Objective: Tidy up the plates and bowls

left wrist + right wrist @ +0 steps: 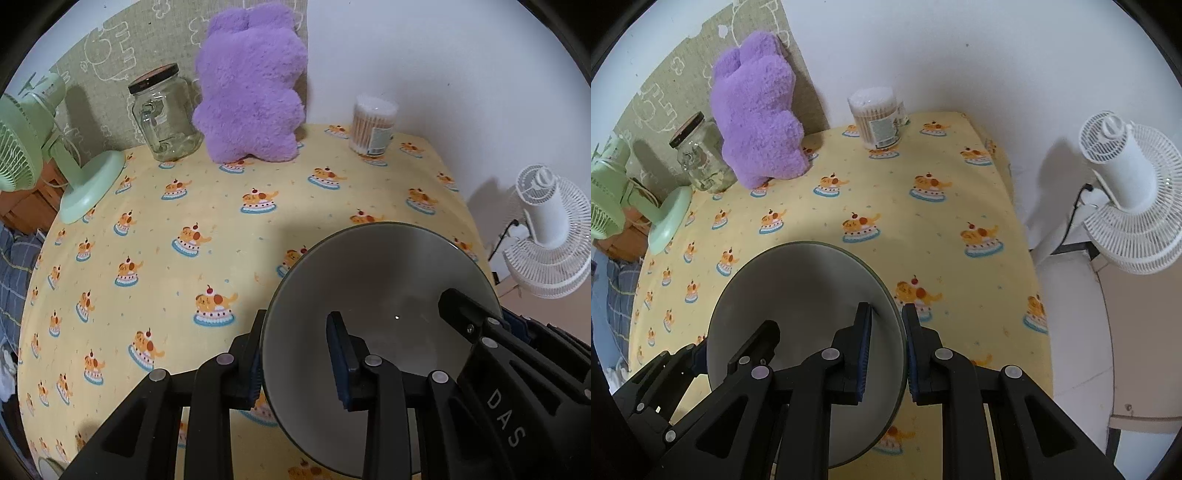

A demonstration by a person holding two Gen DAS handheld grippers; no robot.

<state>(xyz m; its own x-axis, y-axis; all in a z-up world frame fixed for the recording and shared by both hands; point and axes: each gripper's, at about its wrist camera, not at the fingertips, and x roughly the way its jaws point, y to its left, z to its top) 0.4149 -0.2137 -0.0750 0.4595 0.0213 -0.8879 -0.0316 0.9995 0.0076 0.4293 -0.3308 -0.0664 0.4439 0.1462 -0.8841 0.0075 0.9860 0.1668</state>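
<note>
Over the yellow tablecloth point(221, 229), both grippers hold one gray bowl point(376, 280). The left gripper point(295, 354) pinches its rim at 9 o'clock, one finger inside and one outside. The right gripper point(886, 354) pinches the rim at 3 o'clock the same way. Both hands are just as near. The round bowl has no long side and opens up, tipped a bit toward the cameras.

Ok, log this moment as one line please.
left gripper: shut on rim of grey round bowl | right gripper: shut on opposite rim | bowl: held over yellow patterned tablecloth
</note>
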